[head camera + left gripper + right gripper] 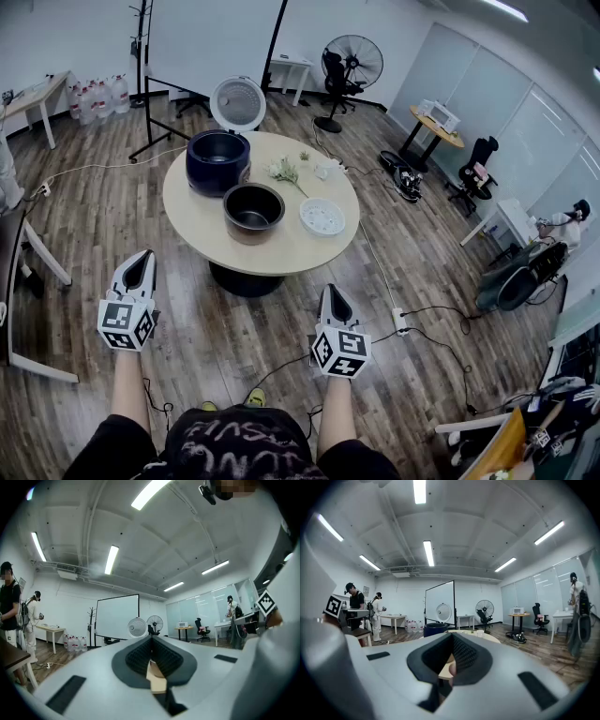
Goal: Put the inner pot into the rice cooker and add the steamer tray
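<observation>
A round beige table carries the dark blue rice cooker with its white lid raised. The dark inner pot stands on the table just in front of the cooker. The white perforated steamer tray lies to the pot's right. My left gripper and right gripper hover over the floor short of the table, both shut and empty. In the left gripper view the shut jaws point at the lid. In the right gripper view the shut jaws sit right of the cooker.
White flowers and a small cup lie on the table behind the tray. Cables and a power strip cross the wood floor at the right. A standing fan, a tripod and water bottles stand beyond. A desk is at the left.
</observation>
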Demonstrator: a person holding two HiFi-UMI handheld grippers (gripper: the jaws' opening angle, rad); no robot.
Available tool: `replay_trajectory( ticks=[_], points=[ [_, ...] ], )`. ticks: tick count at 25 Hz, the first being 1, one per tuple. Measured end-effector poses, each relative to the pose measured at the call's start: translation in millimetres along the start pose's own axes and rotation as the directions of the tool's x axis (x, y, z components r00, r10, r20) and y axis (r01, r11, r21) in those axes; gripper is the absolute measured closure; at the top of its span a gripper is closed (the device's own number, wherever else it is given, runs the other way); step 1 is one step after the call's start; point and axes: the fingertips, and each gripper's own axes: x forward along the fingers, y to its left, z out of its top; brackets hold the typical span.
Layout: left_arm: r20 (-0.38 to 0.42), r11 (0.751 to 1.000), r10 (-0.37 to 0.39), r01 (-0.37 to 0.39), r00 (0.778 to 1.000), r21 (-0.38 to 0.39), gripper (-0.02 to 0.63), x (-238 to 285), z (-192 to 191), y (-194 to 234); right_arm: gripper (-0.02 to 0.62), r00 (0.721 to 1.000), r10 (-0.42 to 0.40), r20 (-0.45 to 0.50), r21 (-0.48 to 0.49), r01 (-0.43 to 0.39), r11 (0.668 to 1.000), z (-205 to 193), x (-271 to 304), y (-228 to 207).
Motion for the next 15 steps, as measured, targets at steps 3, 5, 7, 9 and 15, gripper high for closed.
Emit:
replay_trajectory(
  ticks=[3, 5, 7, 9, 15],
  points=[
    [0.000, 1.000, 0.006, -0.006, 1.000, -0.001, 0.598, 3, 3, 2, 0.592, 1.000, -0.005, -0.002, 0.003, 0.005, 1.000, 4, 6, 1],
    [0.000, 1.000, 0.006, -0.006, 1.000, -0.003, 0.597, 3, 4, 3, 0.592, 1.000, -0.010, -0.004, 0.006, 0.010, 1.000, 6, 8, 0],
    [-0.003, 1.000, 0.007, -0.007, 1.000, 0.000, 0.597, 3, 4, 2, 0.592, 1.000, -0.008, 0.000, 0.005, 0.008, 1.000, 8, 8, -1],
    [-0.004, 1.000, 0.008, -0.008, 1.000, 0.004, 0.598, 3, 4, 0, 0.592, 1.000, -0.005, 0.005, -0.003, 0.005, 1.000, 9, 7, -2],
    [-0.012, 1.000, 0.008, -0.007, 1.000, 0.009, 0.597, 4, 4, 1, 0.591, 1.000, 0.018, 0.023, 0.029, -0.019, 0.999, 12, 8, 2]
  ],
)
